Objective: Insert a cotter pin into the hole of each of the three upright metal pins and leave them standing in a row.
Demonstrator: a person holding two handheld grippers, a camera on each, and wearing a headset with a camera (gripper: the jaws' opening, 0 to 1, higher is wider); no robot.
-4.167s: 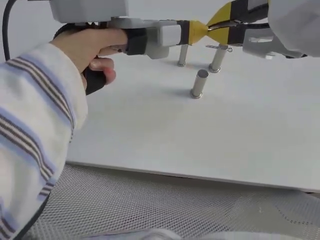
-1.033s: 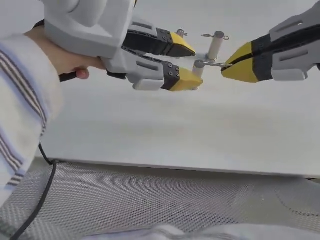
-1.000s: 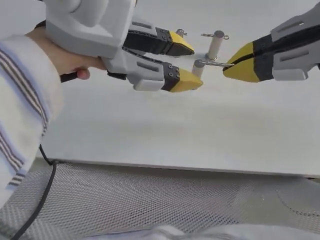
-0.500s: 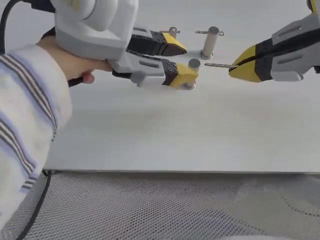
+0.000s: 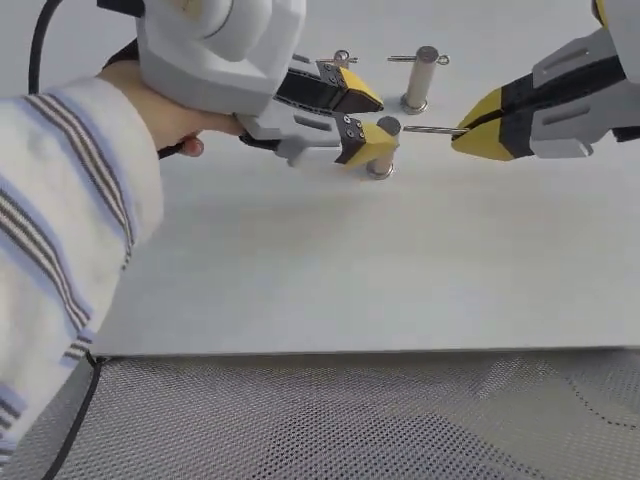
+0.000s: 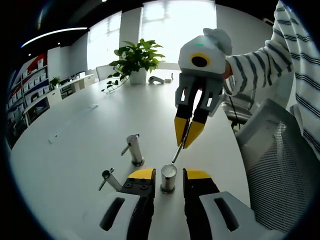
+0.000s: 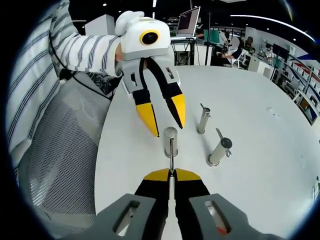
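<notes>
**Three metal pins up, two already cottered, third cotter pin at the last one**

Three metal pins stand upright on the white counter (image 5: 300, 270): front metal pin (image 5: 381, 150), back-right metal pin (image 5: 420, 82), back-left metal pin (image 6: 112, 181). Three cotter pins counted; one inserted cotter pin (image 5: 398, 60) crosses the head of the back-right metal pin; a second inserted cotter pin (image 5: 342, 56) sits in the back-left metal pin, which in the head view is mostly hidden by the upper jaw; the held cotter pin (image 5: 430, 129) is level, its tip at the upper side of the front metal pin; cannot tell whether it has entered the hole.

Two grippers. The left hand-held gripper (image 6: 169, 175) is spread wide, one jaw on each side of the front metal pin, gripping nothing; contact with the pin cannot be told. The right hand-held gripper (image 5: 457, 132) is pinched tight on the held cotter pin, facing the left one across the front metal pin.

All three pins stand well in from the counter's near edge; a broad bare counter lies between them and that edge; grey mesh (image 5: 350, 420) lies below it. In the left gripper view, open counter runs far beyond the pins to a potted plant (image 6: 135, 55).
</notes>
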